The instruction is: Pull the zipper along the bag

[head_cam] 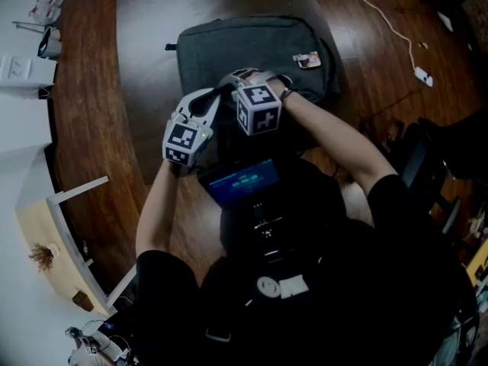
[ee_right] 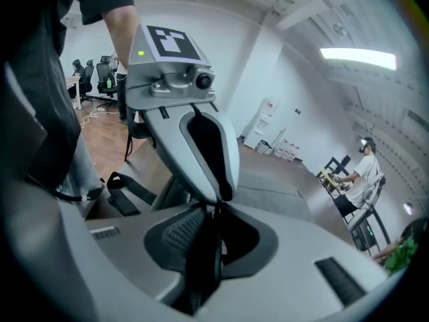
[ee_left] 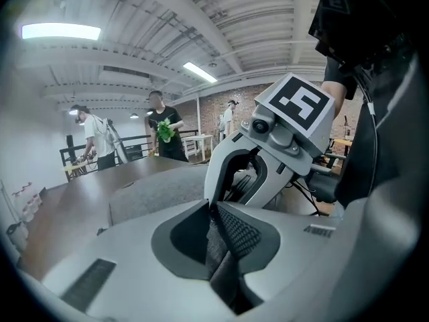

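Observation:
A dark grey backpack (head_cam: 252, 48) lies flat on the brown wooden table (head_cam: 99, 90). Both grippers meet at its near edge, tips close together. My left gripper (head_cam: 221, 91) is shut on a fold of the bag's grey fabric (ee_left: 218, 247), which fills the narrow gap between its pads (ee_left: 241, 230). My right gripper (head_cam: 238, 76) comes in from the right, and its jaws pinch a thin dark strip (ee_right: 204, 260) that looks like the zipper pull. The zipper track itself is hidden behind the grippers. In each gripper view the other gripper stands directly ahead.
A small tag (head_cam: 309, 59) lies on the bag's right side. The bag's black strap (ee_right: 127, 190) hangs off its near side. A white cable (head_cam: 381, 14) runs across the floor at the upper right. A black chair (head_cam: 435, 166) stands to the right. People (ee_left: 164, 133) stand far behind.

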Action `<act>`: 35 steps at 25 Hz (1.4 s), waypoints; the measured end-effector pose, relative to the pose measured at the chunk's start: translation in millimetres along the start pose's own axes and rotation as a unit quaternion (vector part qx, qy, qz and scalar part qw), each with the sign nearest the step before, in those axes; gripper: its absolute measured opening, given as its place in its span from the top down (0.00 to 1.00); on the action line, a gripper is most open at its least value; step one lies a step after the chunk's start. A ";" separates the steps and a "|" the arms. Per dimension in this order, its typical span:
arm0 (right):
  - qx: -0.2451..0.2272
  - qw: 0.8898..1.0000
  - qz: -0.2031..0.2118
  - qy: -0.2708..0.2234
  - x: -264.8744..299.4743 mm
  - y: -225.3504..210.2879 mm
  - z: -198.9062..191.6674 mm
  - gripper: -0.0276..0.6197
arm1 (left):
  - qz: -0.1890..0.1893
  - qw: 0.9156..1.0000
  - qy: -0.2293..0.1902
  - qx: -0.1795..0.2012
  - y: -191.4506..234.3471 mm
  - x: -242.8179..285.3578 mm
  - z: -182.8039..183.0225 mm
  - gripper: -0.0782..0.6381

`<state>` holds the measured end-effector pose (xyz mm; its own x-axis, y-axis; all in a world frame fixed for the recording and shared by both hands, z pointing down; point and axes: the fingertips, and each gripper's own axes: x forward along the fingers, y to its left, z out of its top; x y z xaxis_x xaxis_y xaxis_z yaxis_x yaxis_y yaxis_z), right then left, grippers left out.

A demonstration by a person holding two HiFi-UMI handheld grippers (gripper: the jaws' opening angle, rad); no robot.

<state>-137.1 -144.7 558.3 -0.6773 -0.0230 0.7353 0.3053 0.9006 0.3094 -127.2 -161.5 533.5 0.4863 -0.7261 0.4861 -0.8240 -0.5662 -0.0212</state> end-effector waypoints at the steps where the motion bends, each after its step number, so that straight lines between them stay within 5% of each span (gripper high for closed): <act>1: 0.003 1.000 0.003 -0.001 -1.5 0.2 -0.7 0.83 | 0.001 1.000 -0.002 0.009 -1.3 -0.1 0.6 0.83; 6: 0.038 0.999 0.023 -0.021 -9.0 -1.6 -2.4 0.89 | -0.015 0.999 0.002 0.052 -7.3 -5.6 0.5 0.82; 12: 0.044 0.999 0.025 -0.012 -10.2 1.5 -14.8 0.90 | 0.012 1.000 -0.004 -0.013 14.9 -17.8 -15.5 0.82; 15: 0.062 0.997 0.026 -0.026 -15.6 2.3 -14.2 0.90 | 0.019 0.999 0.026 0.038 9.1 -7.5 -23.5 0.82; 20: 0.061 0.997 0.027 -0.033 -21.2 4.0 -15.3 0.90 | -0.012 0.995 0.031 0.093 -11.5 15.6 -11.9 0.87; 35: -0.008 0.999 0.004 -0.053 -20.3 5.3 -7.9 0.86 | -0.103 0.993 0.033 0.049 -17.6 10.4 -12.5 0.88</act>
<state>-116.5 -142.9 549.8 -0.7420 0.0313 0.6697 0.3208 0.8937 0.3136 -111.3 -154.3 549.9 0.6181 -0.5658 0.5457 -0.6756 -0.7373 0.0007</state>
